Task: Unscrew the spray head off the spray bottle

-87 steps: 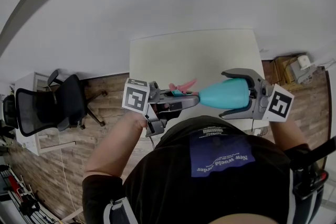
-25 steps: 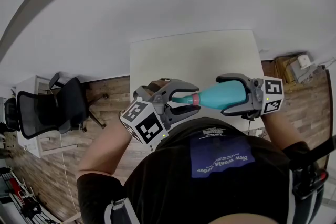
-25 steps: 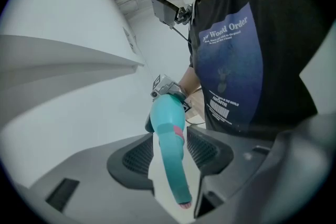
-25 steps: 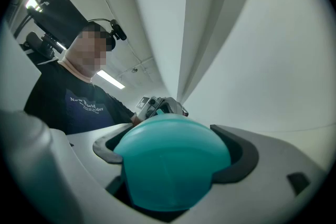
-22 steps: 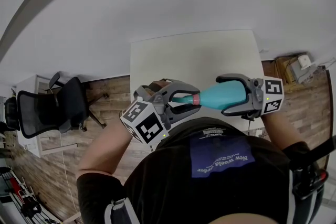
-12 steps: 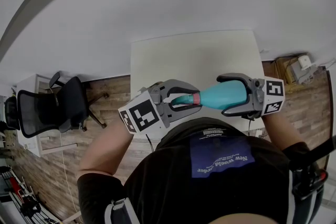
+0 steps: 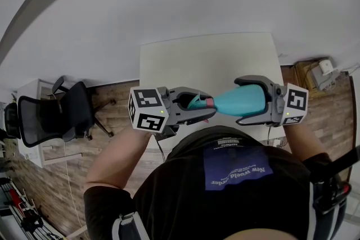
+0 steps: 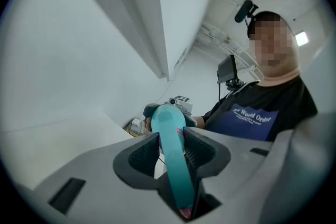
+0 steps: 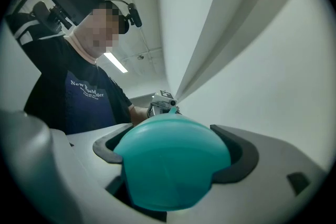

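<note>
A teal spray bottle [image 7: 239, 101] hangs level in the air over the near edge of the white table [image 7: 208, 59]. My right gripper [image 7: 241, 102] is shut on its fat body, whose round base [image 9: 170, 160] fills the right gripper view. A pink collar [image 7: 209, 102] joins the body to the teal spray head [image 7: 197, 101]. My left gripper [image 7: 209, 106] is shut on that head; in the left gripper view the black pads [image 8: 144, 152] press on both sides of the spray head [image 8: 173, 160]. The two grippers face each other along the bottle.
A black office chair [image 7: 50, 115] stands on the wood floor at the left. A cardboard box [image 7: 318, 73] with small items sits at the right beyond the table. The person's dark shirt [image 7: 236, 177] lies just below both grippers.
The left gripper has rolled about the bottle's axis, its marker cube swinging up to the left, and its jaws have narrowed onto the spray head. The right gripper and bottle have barely moved.
</note>
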Demonstrator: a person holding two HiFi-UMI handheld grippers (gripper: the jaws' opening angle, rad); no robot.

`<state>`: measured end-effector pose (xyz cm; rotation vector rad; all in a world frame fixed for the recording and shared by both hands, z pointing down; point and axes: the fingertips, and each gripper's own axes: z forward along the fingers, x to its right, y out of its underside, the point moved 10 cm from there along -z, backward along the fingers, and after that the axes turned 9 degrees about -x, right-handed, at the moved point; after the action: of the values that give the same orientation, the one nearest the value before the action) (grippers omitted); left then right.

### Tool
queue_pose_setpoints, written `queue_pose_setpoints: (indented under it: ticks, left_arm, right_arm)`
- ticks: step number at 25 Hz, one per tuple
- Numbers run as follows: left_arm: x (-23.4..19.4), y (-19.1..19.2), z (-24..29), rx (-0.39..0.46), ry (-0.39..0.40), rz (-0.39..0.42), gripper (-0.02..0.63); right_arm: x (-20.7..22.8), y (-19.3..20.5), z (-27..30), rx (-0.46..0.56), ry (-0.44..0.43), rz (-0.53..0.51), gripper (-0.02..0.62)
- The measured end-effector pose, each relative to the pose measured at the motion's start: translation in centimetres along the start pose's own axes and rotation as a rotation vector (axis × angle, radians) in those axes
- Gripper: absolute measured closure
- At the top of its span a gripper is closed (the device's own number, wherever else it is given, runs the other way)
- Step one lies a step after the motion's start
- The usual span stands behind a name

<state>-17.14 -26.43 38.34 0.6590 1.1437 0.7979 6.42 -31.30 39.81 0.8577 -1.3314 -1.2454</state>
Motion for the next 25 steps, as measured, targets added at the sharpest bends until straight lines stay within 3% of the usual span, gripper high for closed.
queue_pose_setpoints:
  ticks: [8, 11, 18, 25]
  left_arm:
    - [-1.1, 1.1, -0.1, 0.112, 0.101, -0.275, 0.457]
    - [-1.2, 1.3, 0.0, 0.145, 0.133, -0.342, 0.457]
    - [-1.6, 1.8, -0.3, 0.183, 0.196, -0.439, 0.457]
    - [-1.6, 2.1, -1.3, 0.226, 0.188, -0.431, 0.457]
  right_arm:
    - [-0.9, -1.0, 0.1, -0.071, 0.033, -0.12, 0.141]
    - [-1.2, -1.4, 0.0, -0.084, 0.045, -0.171, 0.143]
    - [-1.5, -2.3, -0.3, -0.129, 0.07, -0.259, 0.141]
    - [-1.1, -2.5, -1.6, -0.108, 0.089, -0.24, 0.143]
